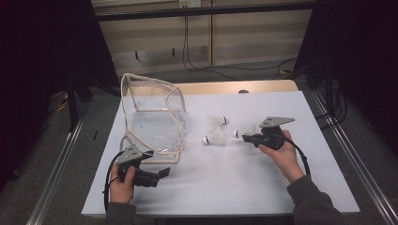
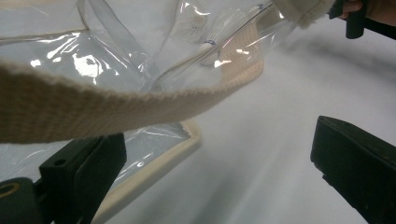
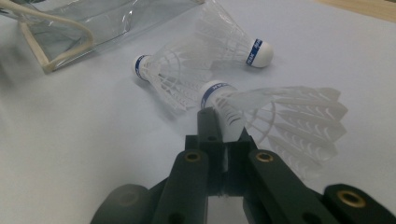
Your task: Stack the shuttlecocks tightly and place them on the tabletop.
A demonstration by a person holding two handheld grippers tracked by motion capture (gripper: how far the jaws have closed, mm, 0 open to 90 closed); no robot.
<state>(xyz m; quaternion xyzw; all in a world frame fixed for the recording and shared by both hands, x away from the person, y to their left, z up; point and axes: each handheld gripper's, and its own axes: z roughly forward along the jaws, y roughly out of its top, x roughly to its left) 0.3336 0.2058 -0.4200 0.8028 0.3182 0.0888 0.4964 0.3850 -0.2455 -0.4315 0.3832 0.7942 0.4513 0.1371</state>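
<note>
Three white feathered shuttlecocks with blue-banded cork tips: two (image 3: 187,77) (image 3: 233,39) lying on the white table (image 1: 225,183), writing on bands illegible. The third shuttlecock (image 3: 280,116) is clamped in the right gripper (image 3: 222,128) beside them. One clear plastic bag with cream webbing trim (image 1: 152,117) stands at table left; left gripper (image 2: 219,163) jaws apart, empty.

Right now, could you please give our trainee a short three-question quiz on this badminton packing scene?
1. True or false: the right gripper is shut on a shuttlecock.
2. How many shuttlecocks lie free on the white table?
3. Multiple choice: the left gripper is A) shut on the bag's strap, B) open beside the clear bag, C) shut on a shuttlecock.

Key:
1. True; the gripper holds it by the feather skirt just behind the cork.
2. Two: the far shuttlecock and the near shuttlecock.
3. B; its jaws stand wide apart, with the bag's cream strap crossing in front of them.
</note>
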